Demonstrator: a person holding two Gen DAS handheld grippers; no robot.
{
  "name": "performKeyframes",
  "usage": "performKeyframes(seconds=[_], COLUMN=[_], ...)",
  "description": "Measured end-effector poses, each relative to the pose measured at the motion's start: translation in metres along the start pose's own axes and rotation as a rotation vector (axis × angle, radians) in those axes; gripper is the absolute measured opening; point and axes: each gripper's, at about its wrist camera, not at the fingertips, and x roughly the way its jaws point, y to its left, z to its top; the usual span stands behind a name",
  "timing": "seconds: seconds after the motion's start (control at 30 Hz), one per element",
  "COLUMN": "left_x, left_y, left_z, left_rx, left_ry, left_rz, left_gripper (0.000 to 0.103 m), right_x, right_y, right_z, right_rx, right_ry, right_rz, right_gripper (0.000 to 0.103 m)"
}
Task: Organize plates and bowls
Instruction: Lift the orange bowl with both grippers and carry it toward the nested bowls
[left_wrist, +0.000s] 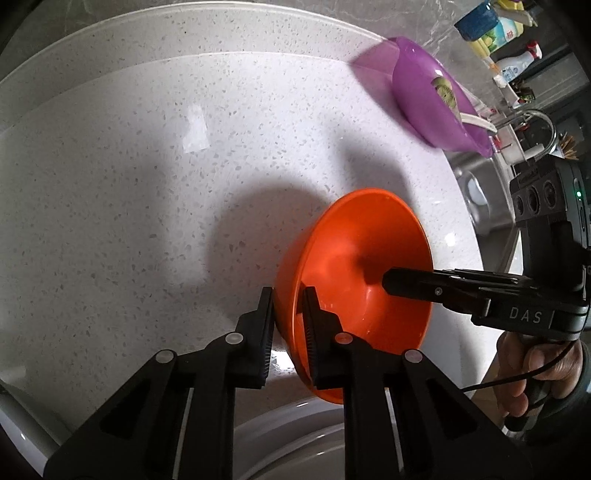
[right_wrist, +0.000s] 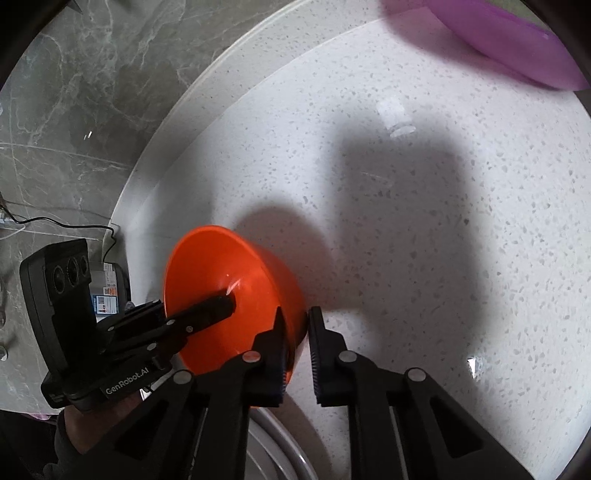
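Pinching opposite rim walls of the orange bowl (left_wrist: 354, 266), left gripper (left_wrist: 289, 325) and right gripper (right_wrist: 297, 343) are both clamped on it, tilted over the speckled counter (left_wrist: 147, 184) (two-sided grip likely steadies the lift); purple bowl (left_wrist: 432, 96) well apart.

orange bowls: one (left_wrist: 354, 266), counted in both wrist views
purple bowls: one (left_wrist: 436, 99), seen at the counter's far edge
white plates: one (left_wrist: 295, 435), partly visible at the bottom edge, possibly more stacked, could not be told
grippers: two, the left gripper (left_wrist: 288, 295) and the right gripper (right_wrist: 295, 317)
hands: two, one right hand (left_wrist: 532, 369) and one left hand (right_wrist: 85, 424), each seen only in part
bottles by the sink: at least three (left_wrist: 517, 64), blurred, exact count could not be told
faucets: one (left_wrist: 539, 122)
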Motion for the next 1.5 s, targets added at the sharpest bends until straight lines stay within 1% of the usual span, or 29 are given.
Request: performKeyframes(seconds=[0.3,0.5,0.7,0.93,1.17,1.5], left_x=[-0.018,-0.037,-0.069,-0.119,-0.171,-0.232], left_y=[-0.004,-0.002,0.003,0.021,0.063,0.145], left_z=[-0.001,-0.004,-0.013,-0.034,-0.074,-0.137], left_rx=[-0.01,-0.023,-0.051,-0.089,-0.165,-0.288], left_ry=[-0.021,-0.047,-0.088,-0.142,-0.188,-0.249], left_rz=[-0.012,-0.027,-0.027,-0.009,0.022,0.079], left_gripper=[0.013,0.013,0.013,0.013,0.013,0.014], right_x=[-0.016,-0.026,-0.035,-0.038,-0.021,0.028], right_y=[0.0,0.013,0.041,0.092,0.147,0.232], right_z=[0.001,0.0,-0.002,-0.008,-0.018,-0.035], right_rx=[0.01,-0.002,-0.054,-0.149,-0.251,-0.397], right_ry=[-0.008,-0.011,-0.009,0.015,0.067,0.165], right_rz=[0.006,0.005,0.003,0.009,0.029,0.064], right_gripper=[0.013,0.013,0.013,0.013,0.013,0.013])
